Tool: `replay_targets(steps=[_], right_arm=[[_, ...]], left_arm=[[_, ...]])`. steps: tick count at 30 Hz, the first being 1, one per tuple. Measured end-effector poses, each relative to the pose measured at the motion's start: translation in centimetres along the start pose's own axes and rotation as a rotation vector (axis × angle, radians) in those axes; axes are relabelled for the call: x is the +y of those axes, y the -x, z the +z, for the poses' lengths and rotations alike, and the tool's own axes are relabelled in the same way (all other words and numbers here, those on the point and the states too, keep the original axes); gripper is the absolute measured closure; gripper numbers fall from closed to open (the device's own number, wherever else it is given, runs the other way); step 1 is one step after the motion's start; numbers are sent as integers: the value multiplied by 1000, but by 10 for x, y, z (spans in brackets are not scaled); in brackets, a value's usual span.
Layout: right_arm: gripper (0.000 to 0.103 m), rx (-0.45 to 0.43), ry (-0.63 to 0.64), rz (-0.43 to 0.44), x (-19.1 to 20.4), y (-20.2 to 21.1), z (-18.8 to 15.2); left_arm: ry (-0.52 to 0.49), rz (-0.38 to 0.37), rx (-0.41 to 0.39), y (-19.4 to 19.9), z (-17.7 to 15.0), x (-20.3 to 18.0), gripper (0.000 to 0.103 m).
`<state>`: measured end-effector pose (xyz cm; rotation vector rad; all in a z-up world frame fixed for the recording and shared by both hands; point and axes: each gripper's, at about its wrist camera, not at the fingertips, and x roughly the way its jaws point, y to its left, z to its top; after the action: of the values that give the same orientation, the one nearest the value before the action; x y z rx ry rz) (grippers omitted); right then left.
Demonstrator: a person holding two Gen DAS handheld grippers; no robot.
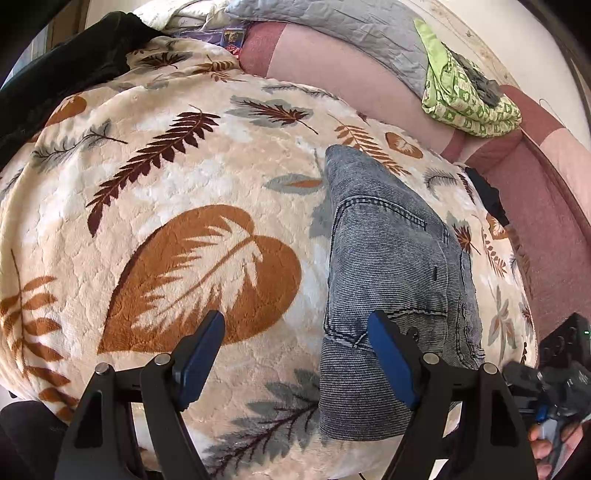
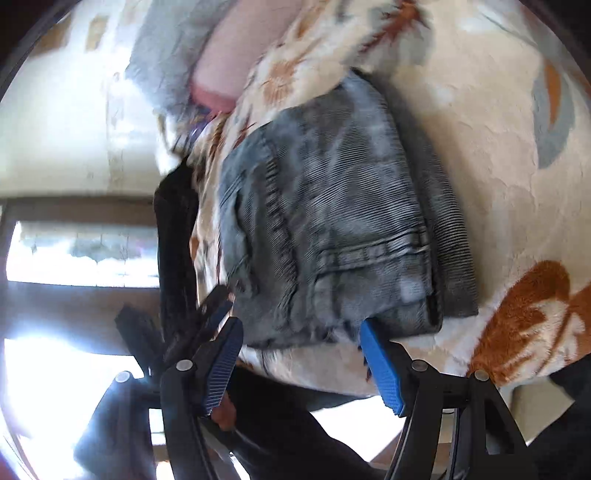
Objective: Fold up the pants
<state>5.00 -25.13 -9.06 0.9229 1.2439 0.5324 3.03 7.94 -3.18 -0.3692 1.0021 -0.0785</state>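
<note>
Grey-blue denim pants (image 1: 391,266) lie folded into a compact stack on a cream blanket with leaf prints (image 1: 177,206). My left gripper (image 1: 295,326) is open and empty, hovering over the stack's near left edge, its right finger over the denim. In the right wrist view the same folded pants (image 2: 332,221) lie just ahead. My right gripper (image 2: 299,328) is open and empty at the stack's near edge; the view is motion-blurred.
A pink sofa back (image 1: 369,88) runs behind the blanket, with a grey quilt (image 1: 332,26) and a green patterned cloth (image 1: 465,96) on it. Dark clothing (image 1: 62,70) lies at far left. The right gripper's body (image 1: 554,369) shows at lower right.
</note>
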Motion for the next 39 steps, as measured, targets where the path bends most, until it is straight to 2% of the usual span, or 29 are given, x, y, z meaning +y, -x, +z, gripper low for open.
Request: replay_targets(steps=[2,4,5,6,7,9,15,18,20,22,23,24,26,28,29,30,31,32,33,34,35,36,37,38,39], right_arm=[[35,-9,-54,-1,-10,-2,3],[46,-17,-158,20,-28,-5,3],[47,-32,-177,32,-31,-4,3],[59,-48,-173,25,-30,-2,2],[85,-81,-130,-20,-25,2,2],[99,-103,-97,-56,-20,6,0],[99,-217,56,-125,17,40,-27],[99,-170,22,-210,-7,20,-25],[96,-104,-36,-168,-28,6,-23],[96,-99,-26,-157,-26,12,-22],[94,-105,11,-177,-19,17,-22],[89,-119,50,-194,-11,24,-23],[86,-153,122,-218,7,40,-24],[86,-192,200,-207,31,53,-20],[83,-213,237,-194,42,58,-16],[72,-225,266,-184,51,60,-12],[66,-233,293,-168,58,58,-7],[54,-231,300,-156,59,54,0],[47,-221,303,-165,58,44,4],[47,-201,301,-235,49,28,10],[47,-143,259,-318,30,9,15],[51,-94,231,-316,15,1,14],[53,-123,255,-311,12,4,11],[55,-121,273,-329,20,8,10],[53,-109,280,-337,32,14,12]], left_arm=[[-3,8,0,-1,0,1,23],[-2,7,3,-2,0,1,23],[-2,6,3,-2,0,1,23],[-2,7,0,-2,1,1,23],[-2,9,-2,-2,1,0,23],[-3,10,-1,-3,1,0,23],[-2,23,-2,-2,1,4,23],[5,28,2,-4,2,5,23],[-2,34,-1,-3,4,0,23],[-42,48,-20,2,3,-8,23],[-73,57,-27,3,2,-14,23],[-120,100,-35,2,-1,-24,23],[-190,171,-49,-1,-5,-35,23],[-244,226,-58,-3,-8,-42,23],[-252,237,-62,-3,-9,-42,23],[-256,243,-63,-3,-10,-42,23],[-255,244,-64,-3,-10,-42,23],[-253,244,-63,-3,-10,-41,23],[-248,240,-60,-3,-9,-40,23],[-243,238,-59,-3,-9,-40,23],[-236,236,-56,-3,-9,-38,23],[-234,229,-55,-3,-10,-39,23],[-235,228,-54,-3,-11,-40,23],[-238,232,-56,-2,-12,-40,23],[-243,237,-59,-2,-12,-40,23]])
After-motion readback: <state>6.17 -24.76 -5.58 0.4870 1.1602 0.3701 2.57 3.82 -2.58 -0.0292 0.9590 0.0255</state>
